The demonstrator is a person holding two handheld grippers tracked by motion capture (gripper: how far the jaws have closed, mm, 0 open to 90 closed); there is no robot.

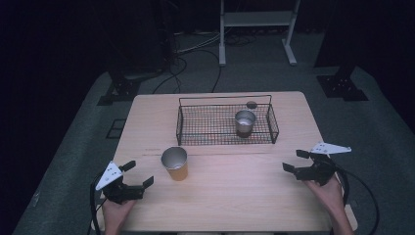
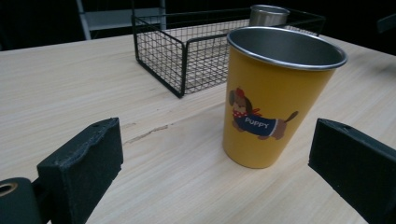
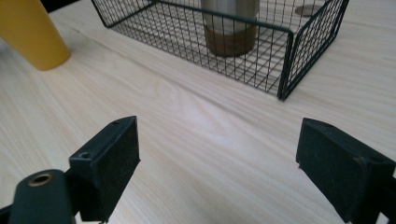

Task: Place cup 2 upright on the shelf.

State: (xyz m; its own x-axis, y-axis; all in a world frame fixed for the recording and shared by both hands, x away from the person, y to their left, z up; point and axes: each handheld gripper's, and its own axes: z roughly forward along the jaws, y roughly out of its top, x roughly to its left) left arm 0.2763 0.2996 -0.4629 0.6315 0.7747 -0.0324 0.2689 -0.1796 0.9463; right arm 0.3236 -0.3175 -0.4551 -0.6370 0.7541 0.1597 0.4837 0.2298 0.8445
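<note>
Two open grippers wait by a yellow cup.

The left gripper (image 1: 131,179), jaws wide apart, points at the yellow cup (image 1: 175,163) standing near it, likely to grab it. A steel cup (image 1: 244,123) sits in the wire basket (image 1: 191,128). The right gripper (image 1: 297,161) is open too, over the bare wooden table (image 1: 235,196). The room is dark.

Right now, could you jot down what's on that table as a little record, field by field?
surface: wooden table
yellow cup: upright on the table, outside the basket, a cartoon dog and "PUPPY" on its side
wire basket: black, at the far side
steel cup: upright inside the basket, towards its right end
left tongs: open, empty, facing the yellow cup
right tongs: open, empty
</note>
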